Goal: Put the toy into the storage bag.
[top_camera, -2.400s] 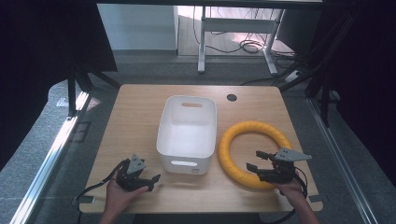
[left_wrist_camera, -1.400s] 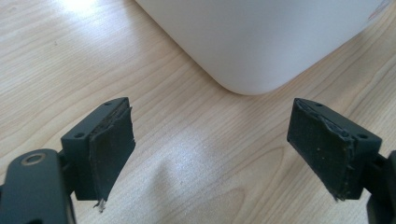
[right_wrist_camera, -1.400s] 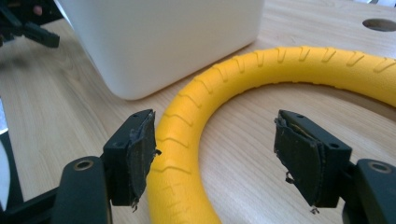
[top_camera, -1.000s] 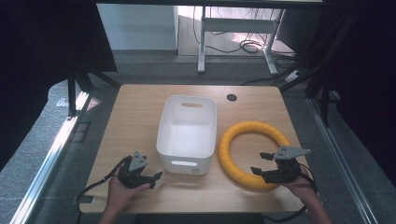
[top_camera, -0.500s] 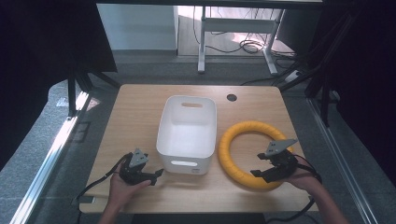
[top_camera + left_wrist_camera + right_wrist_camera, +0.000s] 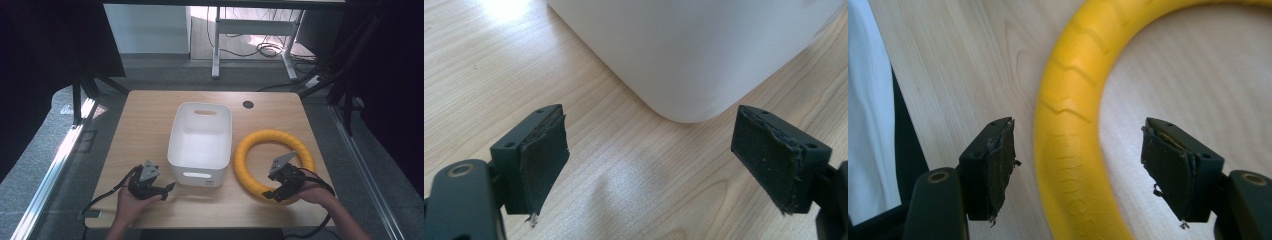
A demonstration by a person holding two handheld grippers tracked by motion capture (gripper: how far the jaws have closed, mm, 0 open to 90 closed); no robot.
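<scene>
You are working at a light wooden table with rounded corners (image 6: 150,115), a small round black cable port (image 6: 248,104) near its far edge. It stands on grey carpeted floor (image 6: 40,150). Beyond it, a white metal desk frame (image 6: 252,30) rests on sunlit pale flooring, where loose black cables (image 6: 270,49) lie. Dark curtains (image 6: 45,45) hang on both sides.

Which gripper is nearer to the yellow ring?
Right. The right gripper straddles the yellow ring with open jaws; the left gripper sits across the white bin, beside its near corner.
</scene>
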